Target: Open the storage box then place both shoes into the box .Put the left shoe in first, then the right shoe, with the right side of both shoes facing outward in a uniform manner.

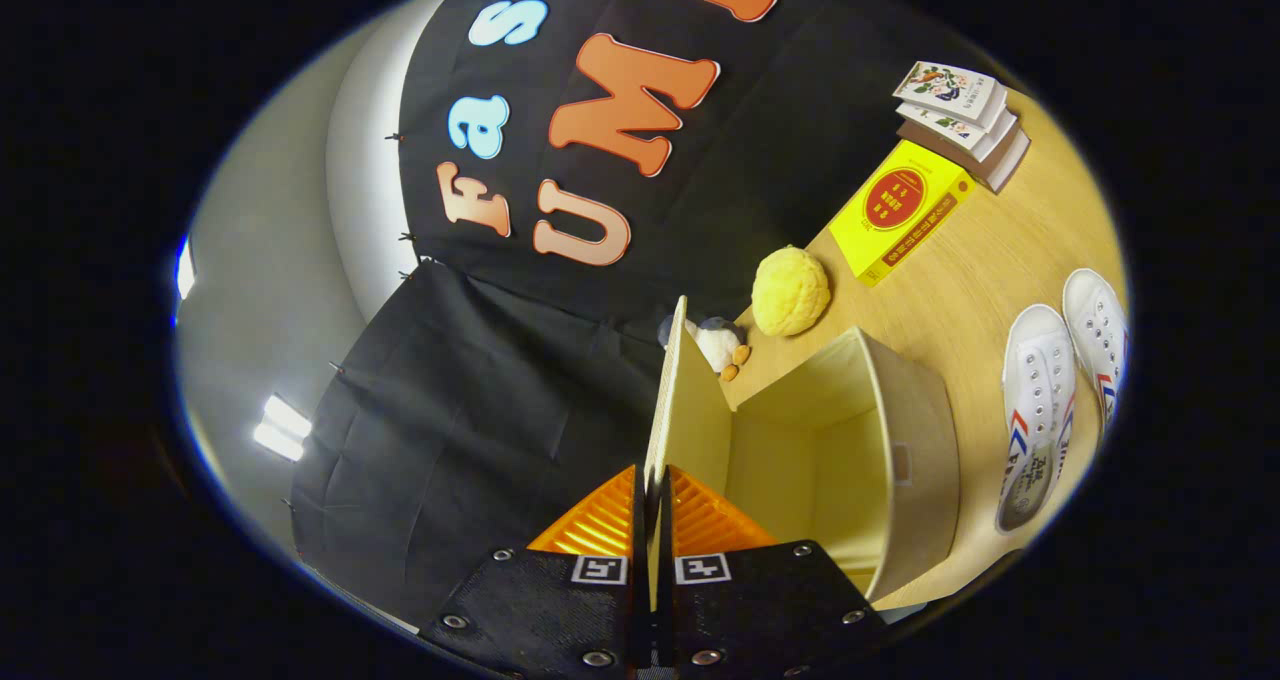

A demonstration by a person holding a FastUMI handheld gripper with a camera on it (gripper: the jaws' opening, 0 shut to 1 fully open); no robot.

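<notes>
Your gripper (pixel 651 520) is clamped on the lid (pixel 672 410) of the storage box (pixel 900 460), with both fingers pinching the thin panel's edge between them and the lid swung up well clear of the opening. The box's pale interior lies bare just ahead of the fingers. The 2 white canvas shoes (pixel 1060 380) sit side by side on the wooden table (pixel 960 280) just beside the box, apart from it.

Judging from this, the opening step is nearly done and no shoe is in yet. The risk is the lid: let go before it rests past upright and it may fall shut again. Pull too hard and the light box could tip or slide into the shoes. A yellow plush ball (pixel 790 290) and a small stuffed toy (pixel 720 343) sit near the box, behind the lid, and could block its swing.
</notes>
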